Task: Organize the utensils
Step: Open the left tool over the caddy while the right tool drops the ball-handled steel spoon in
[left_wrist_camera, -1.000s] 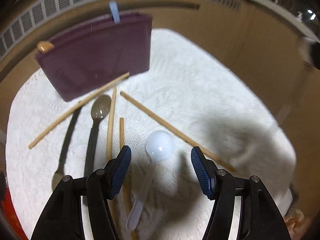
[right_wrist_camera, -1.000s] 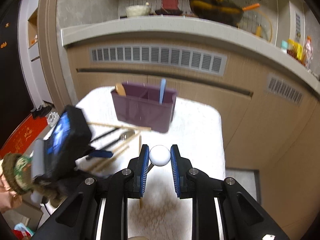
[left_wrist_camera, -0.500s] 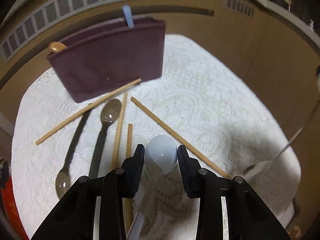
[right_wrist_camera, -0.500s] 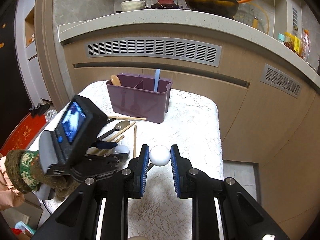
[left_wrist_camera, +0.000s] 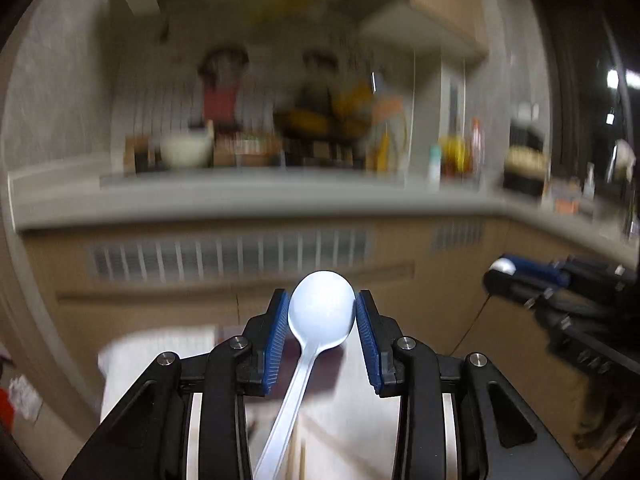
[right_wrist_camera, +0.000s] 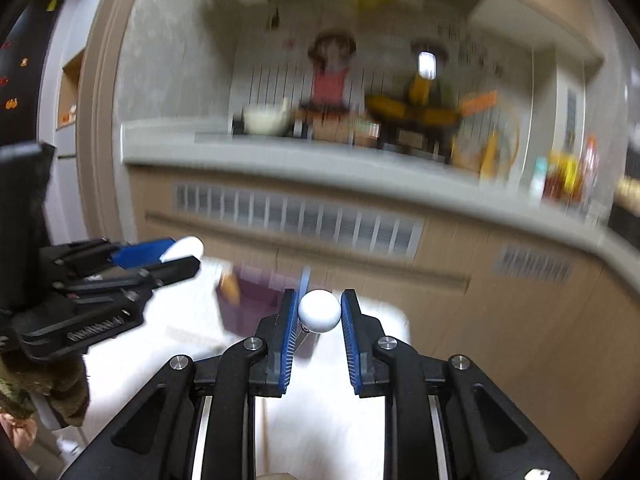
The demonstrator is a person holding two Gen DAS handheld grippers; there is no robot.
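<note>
Left tool [left_wrist_camera: 321, 322]: blue-padded fingers closed on the bowl of a pale plastic spoon [left_wrist_camera: 320, 312]; the bowl stands between the pads and the handle slants down toward the camera.
Right tool [right_wrist_camera: 319, 312]: fingers closed against a white round spoon end [right_wrist_camera: 319, 311]; only this rounded part and a thin stem below it show, so I cannot tell more of the utensil.
Left wrist view only: the spoon's whole handle, a pale wooden stick [left_wrist_camera: 302, 456] low beneath it, and the right tool off at the right edge with a white round tip in its fingers.
Right wrist view only: the purple utensil holder [right_wrist_camera: 256, 300] just beyond the right tool's fingers, partly hidden by them and blurred; a wooden spoon tip [right_wrist_camera: 230, 284] rises at its left side, a light blue handle [right_wrist_camera: 306, 276] at its right.
Left tool seen from the right: at the left edge, held in a knitted glove [right_wrist_camera: 48, 392], the pale spoon bowl poking out past its blue pad.
Bench [right_wrist_camera: 192, 344]: white cloth-covered surface under both tools, with the holder standing on its far part.
Surroundings: a tan cabinet front with slatted vents [right_wrist_camera: 296, 220] behind the bench, a grey counter ledge [right_wrist_camera: 360, 172] above it carrying a pale bowl [right_wrist_camera: 266, 120] and bottles; all motion-blurred.
In the way: each tool's own black arms fill the lower part of its view and cover most of the bench.
</note>
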